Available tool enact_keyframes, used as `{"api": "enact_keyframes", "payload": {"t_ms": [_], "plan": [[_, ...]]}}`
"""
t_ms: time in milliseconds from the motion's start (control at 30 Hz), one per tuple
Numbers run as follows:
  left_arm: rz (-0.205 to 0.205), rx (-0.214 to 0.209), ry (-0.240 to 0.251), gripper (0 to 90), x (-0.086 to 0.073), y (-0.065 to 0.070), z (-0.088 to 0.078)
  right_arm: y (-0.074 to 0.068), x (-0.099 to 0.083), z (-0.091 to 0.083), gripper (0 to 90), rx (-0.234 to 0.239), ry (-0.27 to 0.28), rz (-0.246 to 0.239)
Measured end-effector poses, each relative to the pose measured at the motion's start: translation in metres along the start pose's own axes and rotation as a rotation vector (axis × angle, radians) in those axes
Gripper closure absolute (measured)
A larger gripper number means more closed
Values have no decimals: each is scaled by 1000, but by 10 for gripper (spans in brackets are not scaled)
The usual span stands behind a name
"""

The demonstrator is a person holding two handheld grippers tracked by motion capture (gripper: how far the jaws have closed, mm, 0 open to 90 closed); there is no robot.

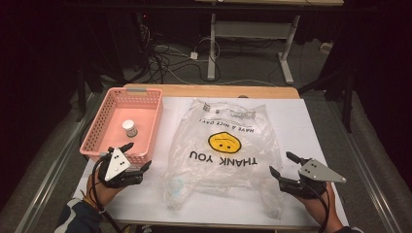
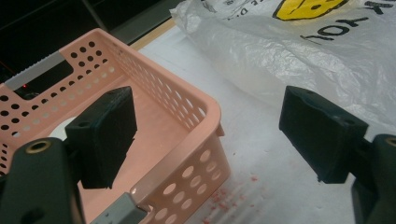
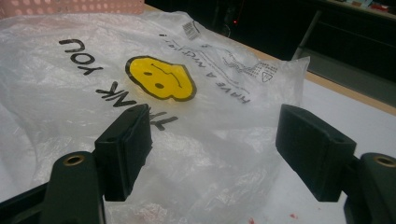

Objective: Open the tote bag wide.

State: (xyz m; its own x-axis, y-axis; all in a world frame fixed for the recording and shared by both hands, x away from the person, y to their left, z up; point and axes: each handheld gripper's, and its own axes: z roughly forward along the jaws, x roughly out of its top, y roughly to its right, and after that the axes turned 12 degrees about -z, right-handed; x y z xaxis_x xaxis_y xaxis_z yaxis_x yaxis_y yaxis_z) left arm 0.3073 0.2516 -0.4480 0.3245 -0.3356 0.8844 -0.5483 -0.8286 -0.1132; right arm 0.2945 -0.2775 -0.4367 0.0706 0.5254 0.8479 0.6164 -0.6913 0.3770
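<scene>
Both grippers, left [image 1: 134, 156] and right [image 1: 282, 165], gape wide, holding nothing. The bag [image 1: 224, 145] lies mid-frame. In the basket [image 1: 97, 131], a jaw hides most of what is perhaps a white jar [image 1: 129, 127].

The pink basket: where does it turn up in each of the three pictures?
High view: pink basket at left, beside the plastic bag.
Left gripper view: lower left, behind the jaws.
Right gripper view: a strip at the top left edge.
Shared landmark: the bag's yellow smiley.
</scene>
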Motion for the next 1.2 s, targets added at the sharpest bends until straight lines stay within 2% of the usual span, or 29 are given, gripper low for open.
{"api": "enact_keyframes", "payload": {"t_ms": [200, 333, 400, 500, 533, 600, 633, 667, 700, 733, 833, 867, 900, 933, 1000, 1067, 1200], "plan": [[5, 9, -5, 187, 0, 2, -1, 4, -1, 0, 285, -2, -6, -3], [1, 1, -10, 187, 0, 3, 0, 16, 0, 3, 294, -15, -20, 4], [1, -4, -11, 187, 0, 3, 1, 28, 6, 8, 298, -31, -31, -7], [-19, -25, -8, 187, 1, 2, 2, 58, 18, 19, 314, -38, -38, 15], [-19, -25, -8, 187, 1, 2, 2, 69, 23, 26, 313, -50, -50, 19], [-29, -44, 0, 187, 3, 2, 4, 92, 33, 44, 291, -30, -98, 56], [-26, -49, 0, 187, 3, 3, 5, 102, 37, 55, 291, -36, -124, 49], [-26, -49, 0, 187, 3, 3, 5, 110, 41, 65, 292, -45, -146, 41], [-22, -55, -3, 187, 2, 3, 6, 110, 41, 65, 292, -45, -146, 41], [-24, -61, -9, 187, 1, 3, 7, 127, 45, 88, 296, -15, -188, 70], [-32, -70, -17, 187, -1, -1, 10, 142, 42, 125, 297, -2, -237, 108], [-32, -70, -17, 186, -1, -1, 10, 145, 39, 137, 297, -6, -260, 120], [-35, -71, -17, 186, -1, -1, 11, 145, 39, 137, 297, -6, -260, 120], [-38, -73, -20, 187, -2, -2, 11, 147, 32, 162, 299, 12, -303, 132], [-37, -73, -24, 187, -2, -1, 11, 147, 25, 183, 315, 16, -350, 134], [-34, -70, -26, 187, -1, 0, 11, 144, 18, 200, 374, 48, -388, 148], [-20, -73, -41, 187, -2, 5, 11, 136, 3, 221, 650, 56, -489, 161]]}}
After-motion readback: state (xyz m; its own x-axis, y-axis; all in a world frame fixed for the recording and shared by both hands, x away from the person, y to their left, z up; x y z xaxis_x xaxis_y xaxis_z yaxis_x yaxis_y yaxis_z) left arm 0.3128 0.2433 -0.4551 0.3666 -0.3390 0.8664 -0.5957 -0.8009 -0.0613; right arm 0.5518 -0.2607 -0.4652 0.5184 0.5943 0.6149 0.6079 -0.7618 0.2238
